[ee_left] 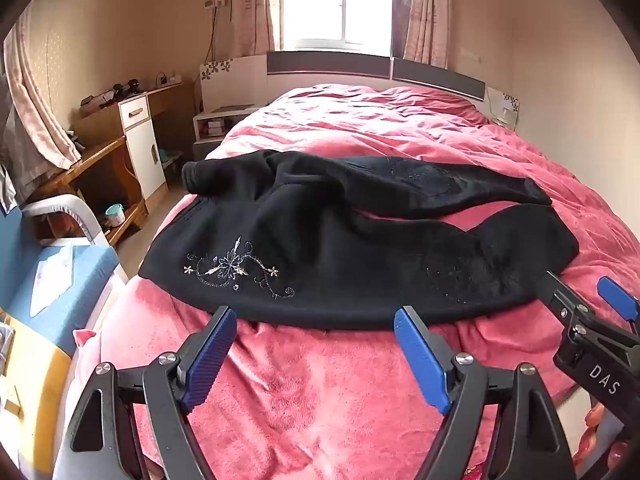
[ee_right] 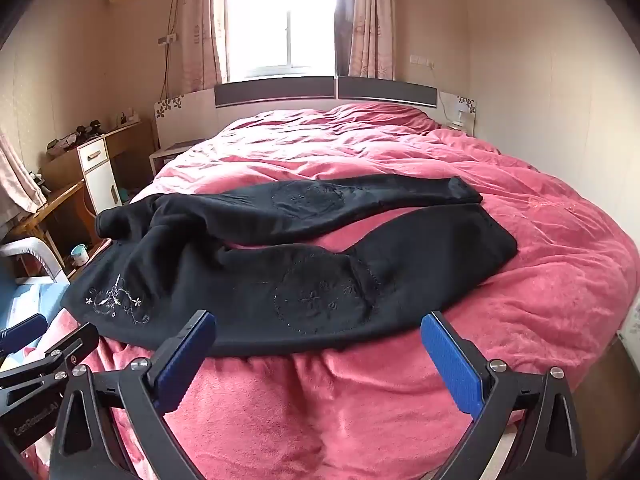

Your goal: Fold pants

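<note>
Black pants point(ee_left: 340, 236) with silver floral embroidery lie spread across the pink bed, waist to the left, both legs running to the right and split apart; they also show in the right wrist view point(ee_right: 280, 268). My left gripper point(ee_left: 316, 316) is open and empty, hovering just in front of the pants' near edge by the waist. My right gripper point(ee_right: 320, 324) is open and empty, just in front of the near leg. The right gripper also shows in the left wrist view point(ee_left: 580, 292), and the left gripper in the right wrist view point(ee_right: 52, 332).
The pink blanket point(ee_left: 320, 400) covers the bed point(ee_right: 540, 280). A headboard point(ee_left: 332, 64) and window are at the far end. A wooden desk and white cabinet point(ee_left: 140, 144) stand on the left, with a blue chair point(ee_left: 52, 272) near the bed's left edge.
</note>
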Demonstrator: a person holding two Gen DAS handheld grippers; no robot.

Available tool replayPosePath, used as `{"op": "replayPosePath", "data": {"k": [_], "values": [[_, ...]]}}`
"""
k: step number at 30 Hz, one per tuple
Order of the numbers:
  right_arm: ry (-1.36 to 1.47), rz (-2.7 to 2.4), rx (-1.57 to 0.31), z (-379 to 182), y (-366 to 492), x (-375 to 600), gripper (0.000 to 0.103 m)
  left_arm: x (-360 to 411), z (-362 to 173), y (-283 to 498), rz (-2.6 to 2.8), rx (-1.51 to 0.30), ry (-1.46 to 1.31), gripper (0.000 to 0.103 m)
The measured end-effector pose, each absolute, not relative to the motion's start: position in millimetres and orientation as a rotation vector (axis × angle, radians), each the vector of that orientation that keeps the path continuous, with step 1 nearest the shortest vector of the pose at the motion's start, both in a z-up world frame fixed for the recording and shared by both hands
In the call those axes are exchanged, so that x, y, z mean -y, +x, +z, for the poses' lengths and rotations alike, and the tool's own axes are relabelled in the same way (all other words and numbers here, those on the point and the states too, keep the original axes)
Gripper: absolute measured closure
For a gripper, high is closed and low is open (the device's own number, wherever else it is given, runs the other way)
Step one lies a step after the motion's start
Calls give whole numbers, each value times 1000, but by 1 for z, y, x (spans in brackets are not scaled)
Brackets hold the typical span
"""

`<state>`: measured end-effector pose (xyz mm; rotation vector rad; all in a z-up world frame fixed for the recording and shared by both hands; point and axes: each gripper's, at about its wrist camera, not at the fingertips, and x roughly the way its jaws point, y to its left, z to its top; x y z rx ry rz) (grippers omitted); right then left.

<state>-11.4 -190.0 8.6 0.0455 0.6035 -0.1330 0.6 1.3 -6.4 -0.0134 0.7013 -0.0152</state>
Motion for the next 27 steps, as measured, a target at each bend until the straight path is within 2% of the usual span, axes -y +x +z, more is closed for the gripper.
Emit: {"op": "replayPosePath", "data": {"k": [27], "values": [[66, -117, -651, -4, -5, 192, 0, -3, -10, 5, -29, -726, -19, 20]]}}
